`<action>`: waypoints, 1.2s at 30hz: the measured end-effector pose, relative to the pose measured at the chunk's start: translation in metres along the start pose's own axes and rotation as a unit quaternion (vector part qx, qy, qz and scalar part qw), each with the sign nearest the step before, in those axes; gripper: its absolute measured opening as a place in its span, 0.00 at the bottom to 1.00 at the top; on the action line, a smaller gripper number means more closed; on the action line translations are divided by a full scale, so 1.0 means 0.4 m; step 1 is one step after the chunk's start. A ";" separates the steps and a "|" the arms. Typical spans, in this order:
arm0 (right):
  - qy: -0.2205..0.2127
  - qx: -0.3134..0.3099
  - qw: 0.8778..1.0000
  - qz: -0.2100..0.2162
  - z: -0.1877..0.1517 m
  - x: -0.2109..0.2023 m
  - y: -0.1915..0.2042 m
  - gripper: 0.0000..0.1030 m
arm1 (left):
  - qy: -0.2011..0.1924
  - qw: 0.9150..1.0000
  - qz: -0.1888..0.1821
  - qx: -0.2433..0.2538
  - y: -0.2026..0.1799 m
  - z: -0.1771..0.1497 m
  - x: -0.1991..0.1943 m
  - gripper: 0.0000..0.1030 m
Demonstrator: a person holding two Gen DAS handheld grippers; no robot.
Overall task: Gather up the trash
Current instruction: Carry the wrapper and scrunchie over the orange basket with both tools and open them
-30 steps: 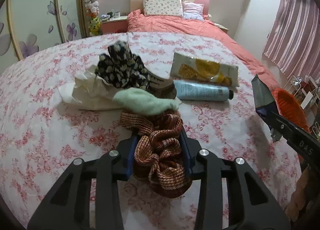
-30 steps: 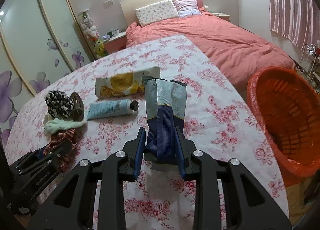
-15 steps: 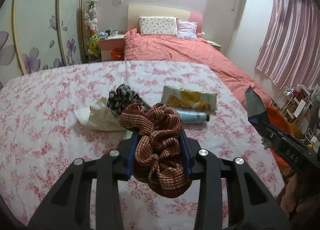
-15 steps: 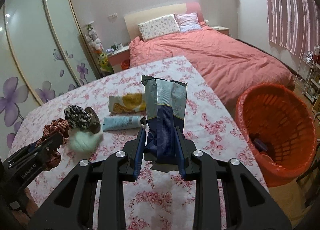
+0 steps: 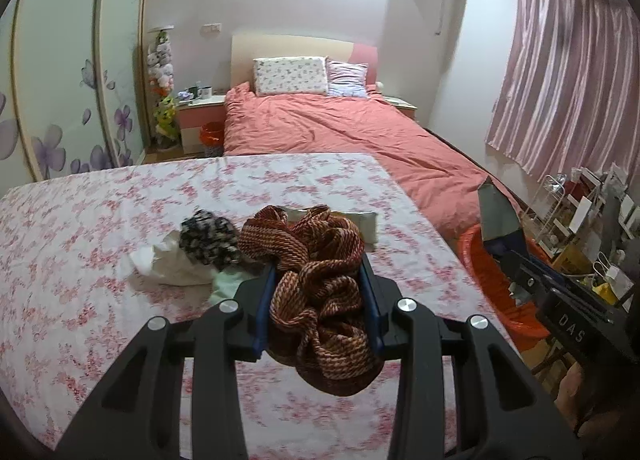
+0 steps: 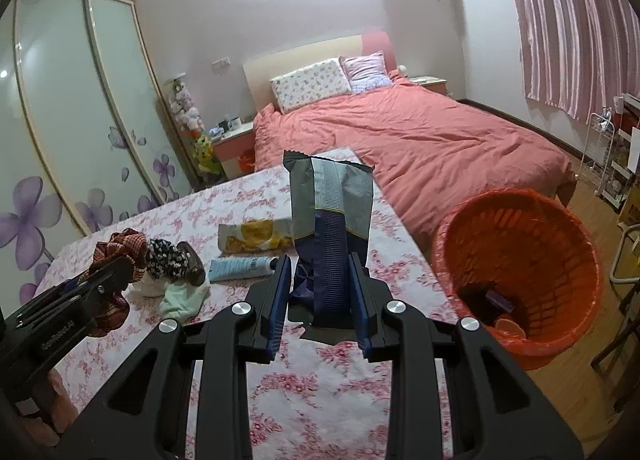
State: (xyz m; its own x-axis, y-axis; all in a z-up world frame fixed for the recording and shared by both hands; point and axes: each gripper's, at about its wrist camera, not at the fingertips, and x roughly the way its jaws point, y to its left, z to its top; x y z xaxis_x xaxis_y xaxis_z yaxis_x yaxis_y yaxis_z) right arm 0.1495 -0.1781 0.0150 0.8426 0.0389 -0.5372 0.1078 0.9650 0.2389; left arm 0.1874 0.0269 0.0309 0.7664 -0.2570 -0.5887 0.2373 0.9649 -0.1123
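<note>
Knitted woven scrunchie (image 5: 320, 280), glossy foil wrapper (image 6: 332, 227), orange plastic basket (image 6: 560, 219), cotton floral tablecloth (image 5: 100, 219)

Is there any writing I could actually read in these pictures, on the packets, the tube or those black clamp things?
"DAS": white letters on the body of the right gripper, seen from the left wrist camera.
Pale lettering on the body of the left gripper: too blurred to read with certainty.
Blue tube: dark print, too small to read.
Yellow snack packet: no legible words.
Grey and navy wrapper: no text visible.
</note>
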 end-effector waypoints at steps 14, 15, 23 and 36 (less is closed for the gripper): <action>-0.035 0.040 0.998 -0.033 0.009 -0.057 -0.140 0.28 | -0.001 0.998 -0.052 0.037 -0.184 0.017 0.021 0.36; -0.038 0.043 0.998 -0.037 0.010 -0.060 -0.153 0.28 | 0.000 0.998 -0.057 0.039 -0.196 0.018 0.024 0.36; -0.049 0.075 0.993 -0.073 0.012 -0.061 -0.261 0.28 | 0.009 0.992 -0.113 0.058 -0.325 0.025 0.069 0.36; -0.057 0.132 0.984 -0.106 0.017 -0.035 -0.421 0.28 | 0.038 0.977 -0.182 0.103 -0.537 0.020 0.200 0.36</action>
State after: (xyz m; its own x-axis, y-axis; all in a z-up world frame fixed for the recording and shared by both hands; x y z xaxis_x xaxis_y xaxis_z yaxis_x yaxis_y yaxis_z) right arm 0.1232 -0.3430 -0.0122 0.8384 -0.1995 -0.5072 0.4082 0.8465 0.3418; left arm 0.2024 -0.2015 0.0144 0.5638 -0.5686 -0.5990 0.6072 0.7770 -0.1661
